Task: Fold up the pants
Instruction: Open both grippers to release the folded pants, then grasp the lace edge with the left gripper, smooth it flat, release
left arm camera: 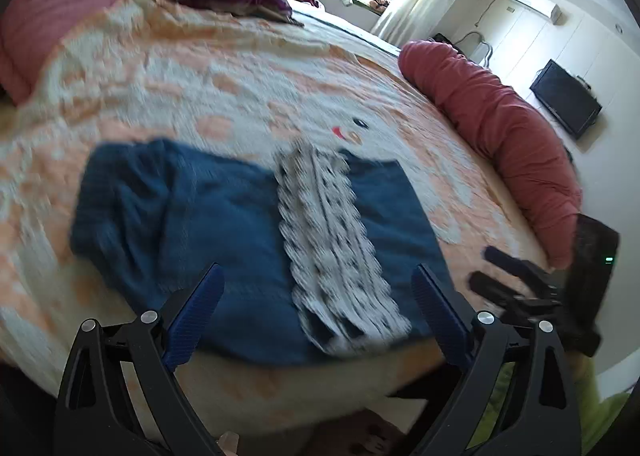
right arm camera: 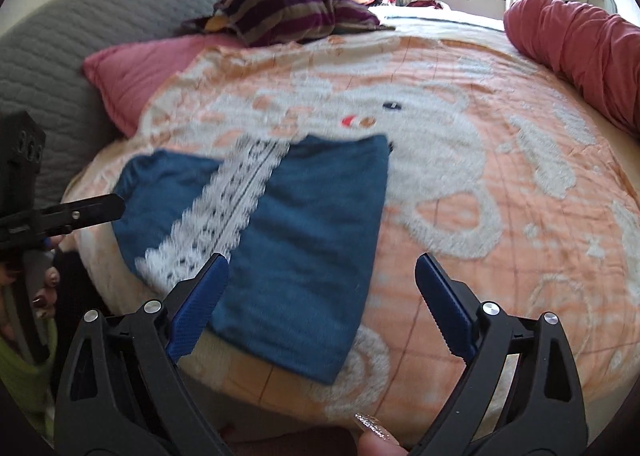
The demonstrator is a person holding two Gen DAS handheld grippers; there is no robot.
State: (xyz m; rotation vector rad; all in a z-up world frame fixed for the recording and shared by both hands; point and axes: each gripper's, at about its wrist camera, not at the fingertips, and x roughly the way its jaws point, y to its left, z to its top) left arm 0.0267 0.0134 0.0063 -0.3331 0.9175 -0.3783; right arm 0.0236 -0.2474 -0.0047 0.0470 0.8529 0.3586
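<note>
Blue pants [left arm camera: 224, 240] lie folded on the orange and white bedspread [left arm camera: 200, 68], near the bed's front edge. A white lace strip [left arm camera: 332, 248] runs across them. My left gripper [left arm camera: 318, 272] hovers open just above the near part of the pants, nothing between its blue pads. My right gripper [right arm camera: 322, 260] is open too, over the right edge of the pants [right arm camera: 304, 240], with the lace strip [right arm camera: 224, 208] to its left. The right gripper [left arm camera: 496, 270] also shows at the right of the left wrist view. One of the left gripper's fingers [right arm camera: 96, 210] reaches in from the left.
A pink pillow [right arm camera: 136, 72] and grey headboard [right arm camera: 60, 48] lie at the far left. A red bolster [left arm camera: 500, 136] runs along the bed's right side. A striped blanket [right arm camera: 280, 12] sits at the back. The bed's front edge [left arm camera: 280, 388] is just below the grippers.
</note>
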